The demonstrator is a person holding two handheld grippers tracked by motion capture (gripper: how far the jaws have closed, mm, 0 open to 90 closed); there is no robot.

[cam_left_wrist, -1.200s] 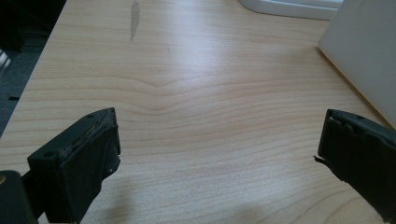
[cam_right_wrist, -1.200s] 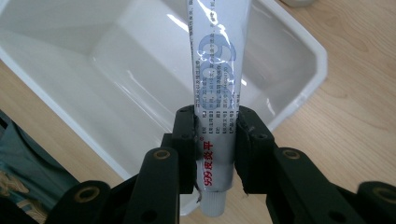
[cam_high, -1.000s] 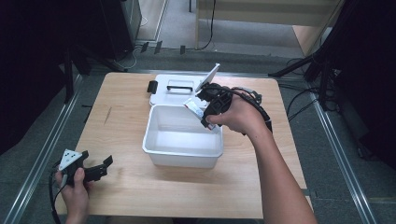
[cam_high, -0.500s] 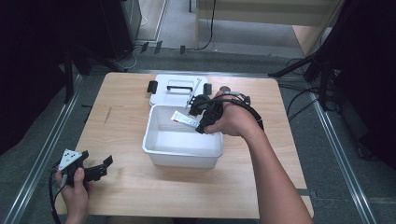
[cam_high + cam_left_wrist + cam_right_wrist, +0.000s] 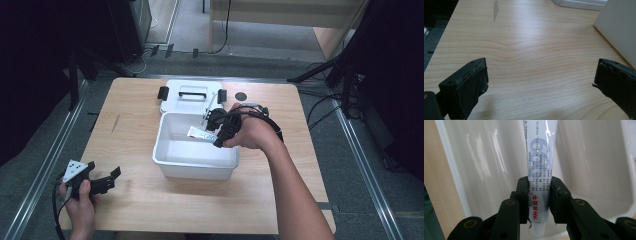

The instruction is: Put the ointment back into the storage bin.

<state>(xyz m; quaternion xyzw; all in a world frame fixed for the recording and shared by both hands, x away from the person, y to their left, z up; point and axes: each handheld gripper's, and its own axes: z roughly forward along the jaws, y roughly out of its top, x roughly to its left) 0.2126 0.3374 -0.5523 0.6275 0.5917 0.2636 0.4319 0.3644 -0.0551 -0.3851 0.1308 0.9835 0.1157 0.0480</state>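
White with blue print and red characters, the tube [image 5: 541, 167] stands in the middle of the right gripper view, running from the bottom centre up to the top edge. The right gripper [image 5: 539, 200] has it clamped: both black jaws press on its lower part from the two sides, closed down to the width of the tube, and the crimped end sticks out below them. In the high view the tube [image 5: 201, 133] is at the centre of the frame, lying almost flat over the open bin [image 5: 172, 155], near the bin's far wall, with its free end pointing to the left. I cannot tell if it touches the bin's floor. The right gripper [image 5: 218, 131] comes in from the right side over the bin's rim, with the hand [image 5: 252, 135] behind it.

Behind the bin, toward the top of the frame, the white lid [image 5: 192, 95] lies flat on the table [image 5: 280, 200], with a handle on top and a dark clip at each end. It is just beside the bin's far wall.

At the lower left of the high view the left gripper [image 5: 107, 181] is low above the wood, well apart from the bin. In the left gripper view its jaws stand wide open with nothing between them, only bare table [image 5: 531, 57], and a corner of the bin [image 5: 619, 27] shows at the upper right.
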